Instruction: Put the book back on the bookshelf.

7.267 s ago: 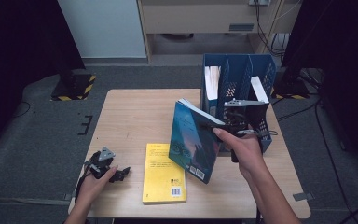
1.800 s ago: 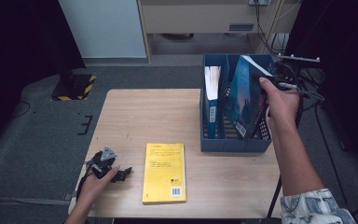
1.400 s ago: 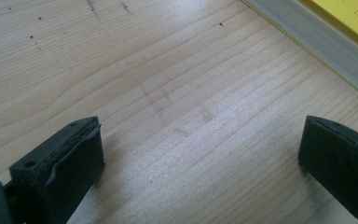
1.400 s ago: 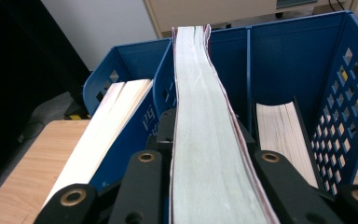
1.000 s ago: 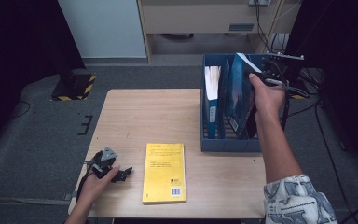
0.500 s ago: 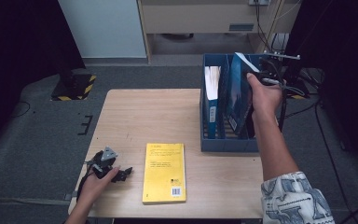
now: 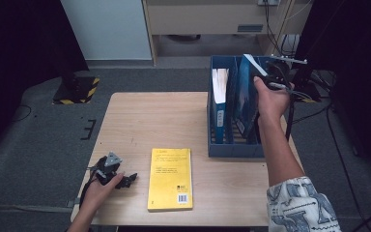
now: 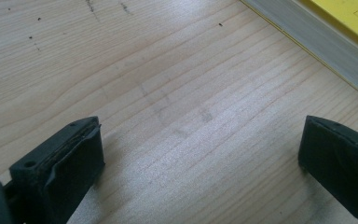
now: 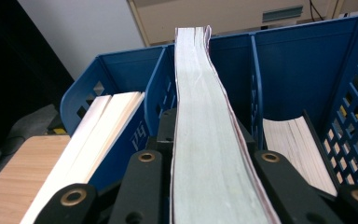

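A blue-covered book [image 7: 245, 96] stands nearly upright with its lower end down in the middle slot of the blue file rack [image 7: 234, 150]. My right gripper [image 7: 276, 77] is shut on its upper edge. In the right gripper view the pale page edge of the book [image 9: 205, 140] runs between the two black jaws of the right gripper [image 9: 209, 175], which press on both covers. A yellow book [image 7: 170, 178] lies flat near the table's front edge. Just left of it my left gripper [image 7: 125, 178] rests on the wood, open, with bare table between its jaws [image 8: 203, 144].
The file rack's left slot holds a white-paged book [image 9: 88, 140], and its right slot another book [image 9: 293, 144]. The yellow book's page edge [image 8: 307, 42] lies close ahead of the left jaws. Cables [image 7: 299, 94] trail behind the rack at the table's right edge.
The right hand has brought the blue book from above the table to the rack, then shifted it slightly left and straightened it in the middle slot. The left gripper has stayed put.
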Demonstrator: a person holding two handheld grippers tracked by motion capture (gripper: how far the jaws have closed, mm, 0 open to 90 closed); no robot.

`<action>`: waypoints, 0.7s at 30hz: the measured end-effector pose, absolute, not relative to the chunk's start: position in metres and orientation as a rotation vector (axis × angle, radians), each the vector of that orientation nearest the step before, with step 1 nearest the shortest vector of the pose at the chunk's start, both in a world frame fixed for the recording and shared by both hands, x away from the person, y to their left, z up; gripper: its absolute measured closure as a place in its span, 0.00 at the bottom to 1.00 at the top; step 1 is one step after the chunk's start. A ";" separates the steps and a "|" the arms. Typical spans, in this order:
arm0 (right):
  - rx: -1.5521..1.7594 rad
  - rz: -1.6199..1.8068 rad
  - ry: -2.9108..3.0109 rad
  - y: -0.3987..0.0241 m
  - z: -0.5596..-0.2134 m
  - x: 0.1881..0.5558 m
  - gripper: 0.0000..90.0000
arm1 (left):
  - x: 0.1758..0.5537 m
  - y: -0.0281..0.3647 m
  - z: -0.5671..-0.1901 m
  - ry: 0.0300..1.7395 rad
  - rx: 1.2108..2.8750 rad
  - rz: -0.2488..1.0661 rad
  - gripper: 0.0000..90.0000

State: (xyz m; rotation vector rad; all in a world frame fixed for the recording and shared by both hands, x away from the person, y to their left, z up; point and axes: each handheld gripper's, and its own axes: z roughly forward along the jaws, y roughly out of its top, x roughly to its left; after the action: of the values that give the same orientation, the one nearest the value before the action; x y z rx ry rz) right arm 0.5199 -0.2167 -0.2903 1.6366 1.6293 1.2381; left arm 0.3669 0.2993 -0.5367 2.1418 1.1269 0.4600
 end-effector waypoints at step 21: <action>1.611 1.202 1.639 -0.207 -0.312 0.523 0.81 | 0.367 0.299 -0.537 1.125 2.143 0.460 0.00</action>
State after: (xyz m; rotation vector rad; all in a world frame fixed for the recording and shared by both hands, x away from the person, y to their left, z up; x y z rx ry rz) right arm 0.5234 -0.2067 -0.3117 1.6112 1.6394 1.2021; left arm 0.3671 0.2989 -0.5367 2.1429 1.1246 0.4597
